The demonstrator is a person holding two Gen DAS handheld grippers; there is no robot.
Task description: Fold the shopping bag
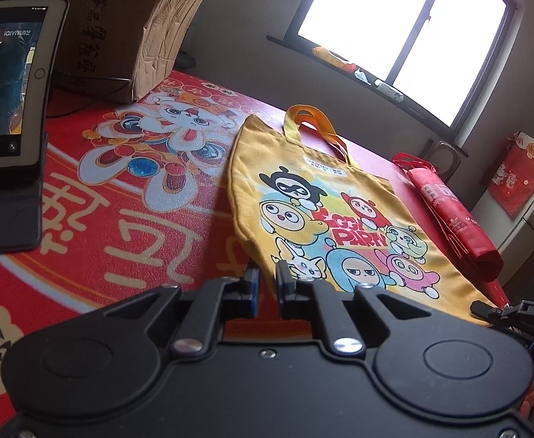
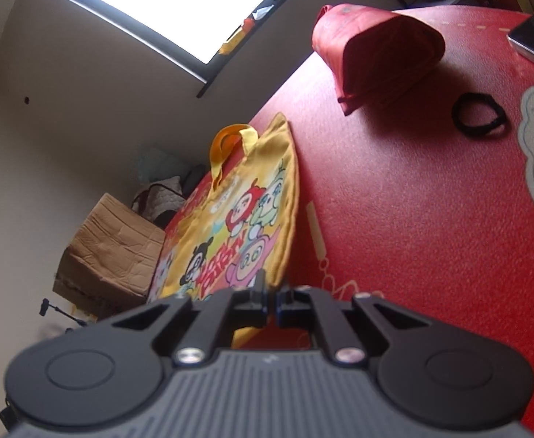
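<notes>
- Bag: your yellow shopping bag lies flat on the red mat
- Left gripper pinches its near corner
- Right gripper nips its other corner

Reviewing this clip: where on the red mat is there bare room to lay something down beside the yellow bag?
Bare mat lies between the yellow bag and the tablet, up to the cardboard box. Another patch lies between the bag and the black hair tie. It is crowded where the folded red bag lies close beside the yellow bag.
</notes>
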